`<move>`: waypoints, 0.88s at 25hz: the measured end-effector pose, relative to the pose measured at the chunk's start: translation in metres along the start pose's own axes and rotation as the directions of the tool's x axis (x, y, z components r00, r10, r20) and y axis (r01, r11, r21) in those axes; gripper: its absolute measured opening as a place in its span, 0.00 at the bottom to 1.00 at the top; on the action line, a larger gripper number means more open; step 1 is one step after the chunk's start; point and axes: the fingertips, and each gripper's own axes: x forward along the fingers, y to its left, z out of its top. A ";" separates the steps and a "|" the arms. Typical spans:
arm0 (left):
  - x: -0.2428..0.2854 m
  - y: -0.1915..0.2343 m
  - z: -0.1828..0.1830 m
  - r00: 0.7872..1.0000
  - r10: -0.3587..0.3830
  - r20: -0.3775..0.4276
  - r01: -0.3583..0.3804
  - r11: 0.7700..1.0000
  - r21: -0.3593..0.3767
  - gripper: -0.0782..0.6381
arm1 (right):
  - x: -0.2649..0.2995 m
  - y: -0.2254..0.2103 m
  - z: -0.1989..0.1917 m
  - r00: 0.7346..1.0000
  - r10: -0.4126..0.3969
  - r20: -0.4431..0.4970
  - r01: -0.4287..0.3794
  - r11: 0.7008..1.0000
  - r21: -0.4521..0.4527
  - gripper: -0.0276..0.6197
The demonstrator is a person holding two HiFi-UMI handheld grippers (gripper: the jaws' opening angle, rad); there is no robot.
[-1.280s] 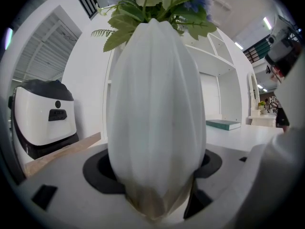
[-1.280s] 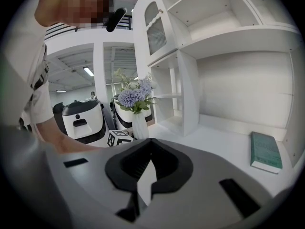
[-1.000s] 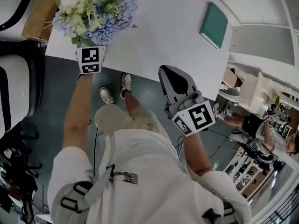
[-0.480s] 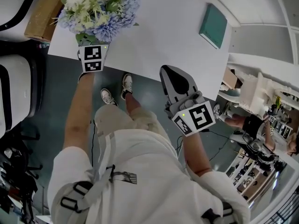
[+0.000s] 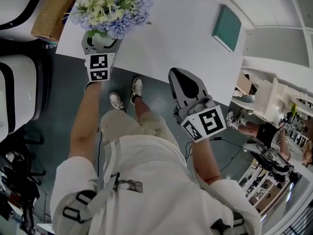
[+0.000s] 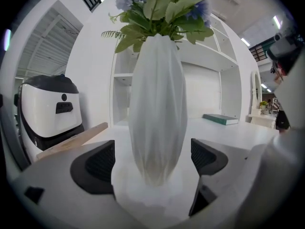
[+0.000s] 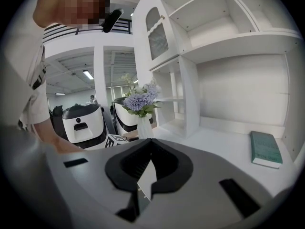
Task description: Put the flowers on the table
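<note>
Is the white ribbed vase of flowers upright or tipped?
Upright: the white ribbed vase stands on its base on the white table, blue-and-white flowers on top.

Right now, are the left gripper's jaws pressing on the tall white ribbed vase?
No: the left gripper has just been opening, and its jaws stand clear of the white vase between them.

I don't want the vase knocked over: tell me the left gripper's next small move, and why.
Probably draw the left gripper straight back off the table edge. Its jaws have just been opening and stand clear of the white vase on both sides; the vase stands upright on the table between them.
</note>
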 end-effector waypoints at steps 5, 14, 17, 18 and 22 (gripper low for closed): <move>-0.015 0.000 -0.001 1.000 -0.004 -0.008 0.004 1.000 -0.008 0.78 | 0.001 0.010 0.003 1.000 0.013 0.015 -0.013 1.000 -0.001 0.06; -0.058 0.000 -0.001 0.999 0.026 -0.033 -0.029 0.995 -0.098 0.78 | -0.004 0.025 0.010 0.998 0.030 0.050 -0.031 1.000 0.008 0.06; -0.075 -0.001 -0.002 0.999 0.033 -0.042 -0.037 0.994 -0.106 0.78 | -0.003 0.030 0.014 0.997 0.040 0.066 -0.041 0.999 0.008 0.06; -0.080 -0.001 -0.002 0.998 0.036 -0.044 -0.040 0.994 -0.104 0.78 | -0.004 0.031 0.016 0.997 0.042 0.072 -0.043 0.999 0.008 0.06; -0.095 0.001 0.004 0.998 0.053 -0.042 -0.057 0.993 -0.103 0.78 | -0.006 0.031 0.023 0.995 0.045 0.094 -0.045 0.999 0.000 0.06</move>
